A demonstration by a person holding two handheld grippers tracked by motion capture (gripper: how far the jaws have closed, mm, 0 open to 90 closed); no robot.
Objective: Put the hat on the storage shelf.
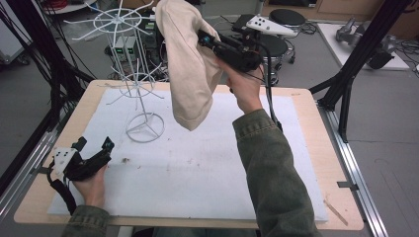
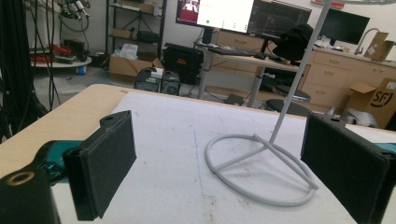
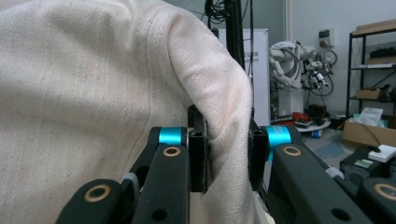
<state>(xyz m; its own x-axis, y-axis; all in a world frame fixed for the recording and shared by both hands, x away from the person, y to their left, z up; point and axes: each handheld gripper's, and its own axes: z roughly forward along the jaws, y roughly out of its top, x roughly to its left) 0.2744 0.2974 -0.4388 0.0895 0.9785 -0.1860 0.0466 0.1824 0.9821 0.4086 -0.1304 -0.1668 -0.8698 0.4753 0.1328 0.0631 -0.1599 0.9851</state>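
Cream cloth (image 1: 190,64), a thick woven piece, hangs in the air above the far middle of the table (image 1: 59,148), pinched by the right gripper (image 1: 207,40) near its upper edge and draping down so its lower end floats just over the white mat (image 1: 197,168). Right gripper view: both black jaws are pressed in on a fold of the cloth (image 3: 93,84), fabric bunched between the pads, so this gripper is clamped on the cloth. Right hand (image 1: 245,86) is raised high, olive sleeve (image 1: 274,173) running up from the bottom edge, black cable trailing down along the wrist. White wire rack (image 1: 129,74) stands on the mat at the far left, just left of the hanging cloth; it has a ring base, a thin upright pole and spoked hoops with prongs higher up; cannot tell if the cloth touches any prong. Left gripper (image 1: 94,148) sits low at the near left of the mat, held by the left hand (image 1: 91,185), jaws pointing toward the rack base. Left gripper view: its two black padded jaws are spread wide with nothing between them, the rack (image 2: 261,163) ring base and slanted pole seen beyond them on the mat (image 2: 163,140). Mat has a few dark smudges near the centre. Background is lab clutter: monitors (image 2: 219,14), desk, cardboard boxes, stools.
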